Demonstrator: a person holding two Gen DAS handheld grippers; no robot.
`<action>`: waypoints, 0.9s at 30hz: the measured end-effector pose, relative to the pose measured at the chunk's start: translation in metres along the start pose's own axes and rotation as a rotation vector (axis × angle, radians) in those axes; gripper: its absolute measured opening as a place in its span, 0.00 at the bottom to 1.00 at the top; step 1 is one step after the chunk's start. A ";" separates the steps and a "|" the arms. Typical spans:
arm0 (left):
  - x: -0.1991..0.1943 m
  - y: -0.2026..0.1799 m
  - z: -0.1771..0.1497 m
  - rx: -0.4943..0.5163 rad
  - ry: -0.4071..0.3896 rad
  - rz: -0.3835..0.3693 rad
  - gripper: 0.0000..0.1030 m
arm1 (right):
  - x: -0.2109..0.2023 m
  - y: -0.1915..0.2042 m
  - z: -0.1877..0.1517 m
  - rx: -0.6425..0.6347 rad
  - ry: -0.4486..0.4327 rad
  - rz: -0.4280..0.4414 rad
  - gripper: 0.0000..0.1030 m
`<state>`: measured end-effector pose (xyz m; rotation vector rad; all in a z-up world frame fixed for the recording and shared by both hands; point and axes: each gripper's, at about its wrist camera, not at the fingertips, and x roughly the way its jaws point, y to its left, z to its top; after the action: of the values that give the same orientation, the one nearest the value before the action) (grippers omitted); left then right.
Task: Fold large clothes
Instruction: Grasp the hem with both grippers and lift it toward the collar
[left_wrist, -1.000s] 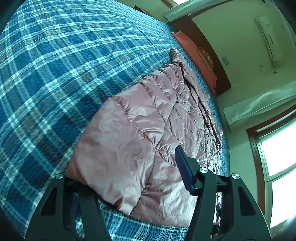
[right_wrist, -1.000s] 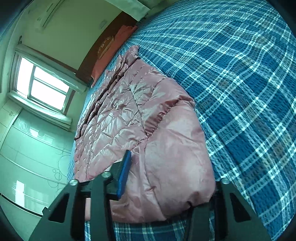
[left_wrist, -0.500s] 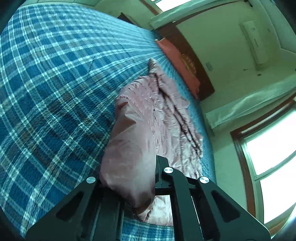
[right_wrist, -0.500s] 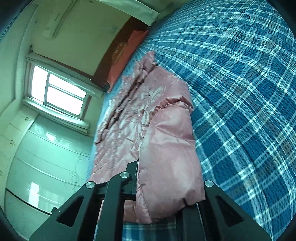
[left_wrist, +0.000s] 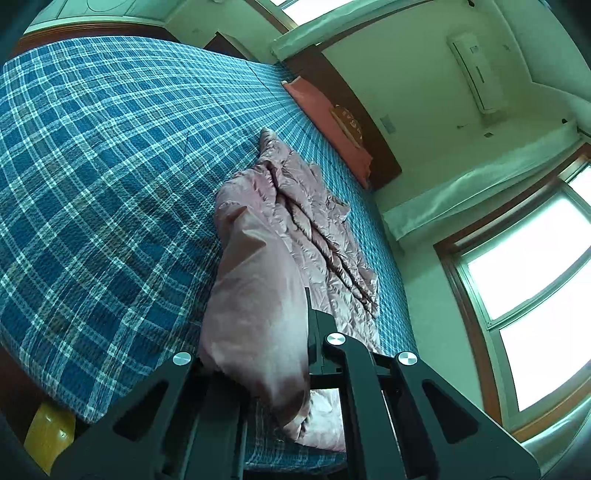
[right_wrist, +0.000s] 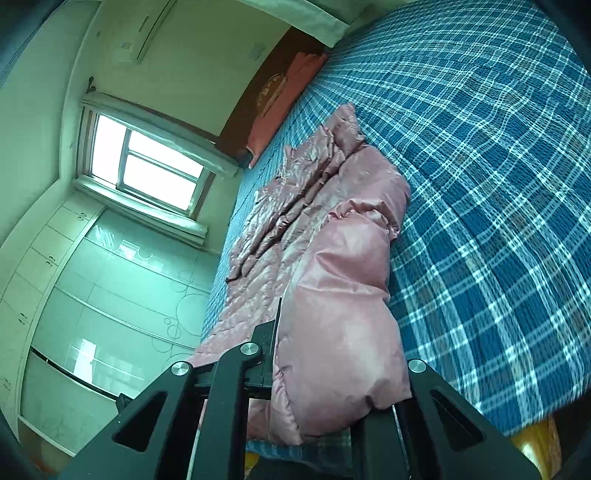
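The left tongs (left_wrist: 258, 354) are clamped on the near end of the pink puffy jacket (left_wrist: 295, 229), a smooth bulging section bunched between the two fingers, and the right tongs (right_wrist: 332, 354) are clamped the same way on what looks like the same near edge. The jacket lies on the blue checked bedspread (left_wrist: 110, 166), running straight ahead from both tongs toward the orange pillow (left_wrist: 328, 118) at the headboard, with its quilted body rumpled beyond the gripped part and the near end lifted off the bed. My reading is that a fold of this near end over the far body is starting. The main danger is slip: the shiny padded fabric is slick and springy, so a quick lift or pull could let it squirt out of one pair of tongs, leaving the fold lopsided. If the two tongs rise unevenly or spread apart, the edge may twist and the creases ahead could get trapped inside the fold. Dragging rather than lifting could also pull the bedspread into ridges.
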<state>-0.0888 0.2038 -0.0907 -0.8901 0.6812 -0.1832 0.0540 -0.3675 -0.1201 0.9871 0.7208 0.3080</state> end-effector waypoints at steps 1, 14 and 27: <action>0.001 -0.001 0.002 0.001 0.000 -0.004 0.04 | 0.003 0.004 0.005 -0.002 -0.003 0.009 0.10; 0.078 -0.055 0.099 0.095 -0.079 -0.034 0.04 | 0.091 0.042 0.131 -0.054 -0.093 0.121 0.10; 0.259 -0.073 0.225 0.167 -0.075 0.150 0.04 | 0.244 0.036 0.273 -0.014 -0.068 -0.007 0.10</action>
<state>0.2610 0.1970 -0.0588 -0.6795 0.6499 -0.0708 0.4201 -0.3926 -0.0960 0.9774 0.6597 0.2715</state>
